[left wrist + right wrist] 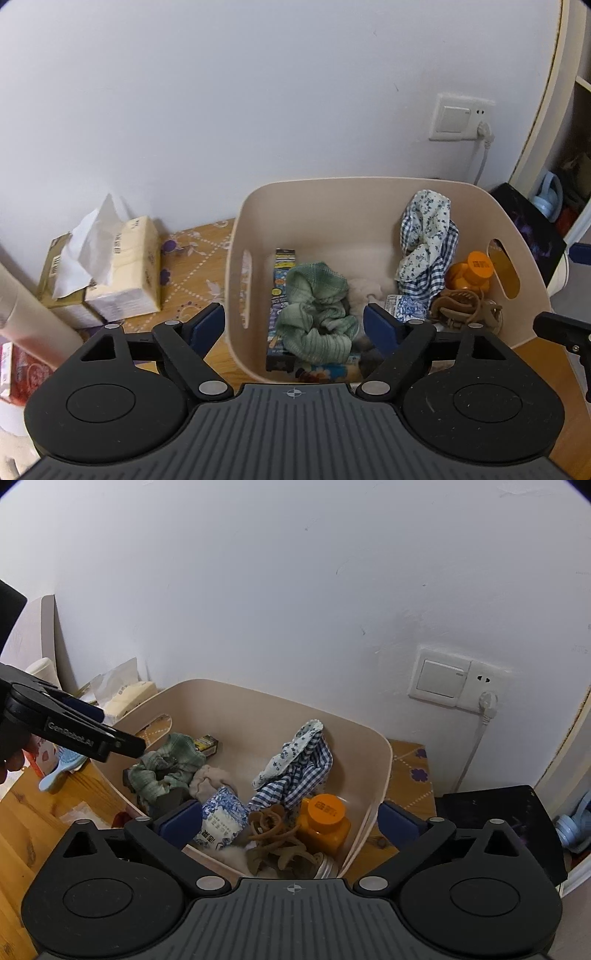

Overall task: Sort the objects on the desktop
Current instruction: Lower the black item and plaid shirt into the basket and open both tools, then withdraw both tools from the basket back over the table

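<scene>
Left hand-held gripper [293, 328] hovers over the near-left rim of the bin [332, 195], jaws spread wide, nothing between them; one pad sits outside the bin wall, the other above the contents. Looks like a just-dropped or about-to-reach pose, can't tell which. Right hand-held gripper [290, 821] is likewise wide open and empty, hanging above the bin's near-right part, one pad inside, the other past the right wall.

Bin stands on the tabletop [195, 258] against the wall, at the back edge, so sorted stuff collects in one place. Inside, near to far:
- brown hair claw [273, 834] at the near side, touching the orange bottle [325, 821], which stands upright by the right wall
- blue-white packet [221, 821] just beside the claw
- green cloth [317, 317] crumpled over a long printed box [282, 280] lying along the left wall
- pale cloth [365, 288] in the middle
- checked and floral cloth [428, 243] leaning up the far-right wall, probably tossed in loosely

Outside the bin: tissue pack [125, 266] on cartons at the tabletop's back-left, one sheet pulled up. Blue hairbrush [61, 770] lies on the tabletop left of the bin, seen in the right wrist view; not yet sorted, likely a next pick. Black tablet-like slab [528, 229] leans off the right of the bin.

Judgement: most items already binned, task near its end.
</scene>
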Motion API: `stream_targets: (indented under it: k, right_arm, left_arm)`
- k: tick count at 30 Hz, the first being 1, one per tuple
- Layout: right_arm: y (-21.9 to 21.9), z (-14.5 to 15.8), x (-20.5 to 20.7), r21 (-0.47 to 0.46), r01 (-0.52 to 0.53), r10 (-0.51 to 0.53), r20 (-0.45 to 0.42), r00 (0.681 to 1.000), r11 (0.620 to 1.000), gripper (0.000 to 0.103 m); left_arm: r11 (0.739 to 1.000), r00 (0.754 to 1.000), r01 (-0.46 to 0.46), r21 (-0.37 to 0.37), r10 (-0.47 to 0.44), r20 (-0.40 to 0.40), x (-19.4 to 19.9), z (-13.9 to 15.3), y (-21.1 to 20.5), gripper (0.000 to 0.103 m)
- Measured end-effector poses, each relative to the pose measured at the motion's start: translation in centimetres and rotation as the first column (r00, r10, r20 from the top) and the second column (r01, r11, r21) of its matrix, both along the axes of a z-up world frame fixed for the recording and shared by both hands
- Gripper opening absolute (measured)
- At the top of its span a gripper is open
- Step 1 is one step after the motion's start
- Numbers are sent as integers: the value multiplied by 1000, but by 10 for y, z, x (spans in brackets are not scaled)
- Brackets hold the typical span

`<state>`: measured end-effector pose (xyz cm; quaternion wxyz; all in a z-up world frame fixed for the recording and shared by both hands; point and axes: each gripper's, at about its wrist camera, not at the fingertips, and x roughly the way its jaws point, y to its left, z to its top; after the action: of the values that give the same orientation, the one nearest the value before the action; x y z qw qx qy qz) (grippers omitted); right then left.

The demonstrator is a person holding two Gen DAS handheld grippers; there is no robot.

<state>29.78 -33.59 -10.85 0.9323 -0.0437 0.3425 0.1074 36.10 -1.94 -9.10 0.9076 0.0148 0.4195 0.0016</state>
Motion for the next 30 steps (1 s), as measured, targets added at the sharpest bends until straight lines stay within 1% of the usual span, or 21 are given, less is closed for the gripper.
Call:
stream_targets:
  k: [6, 12, 18, 30]
  right_arm:
    - [0, 2, -12, 12, -3, 3, 5, 1000, 1000, 103]
    - [0, 2, -22, 13, -5, 5, 5, 1000, 1000, 103]
    - [-1, -7, -41, 11, -1, 1, -23, 1000, 1000, 103]
    - [6, -41, -70, 3, -18, 19, -133, 991, 1000, 103]
  left_arm:
    - [1000, 1000, -24, -8, 24, 15, -18, 7, 10, 84]
    - [999, 999, -33, -5, 33, 3, -36, 3, 17, 84]
    - [1000, 999, -27, -5, 26, -36, -55, -11, 15, 84]
    - [1000, 992, 13, -10, -14, -127, -95, -50, 7, 84]
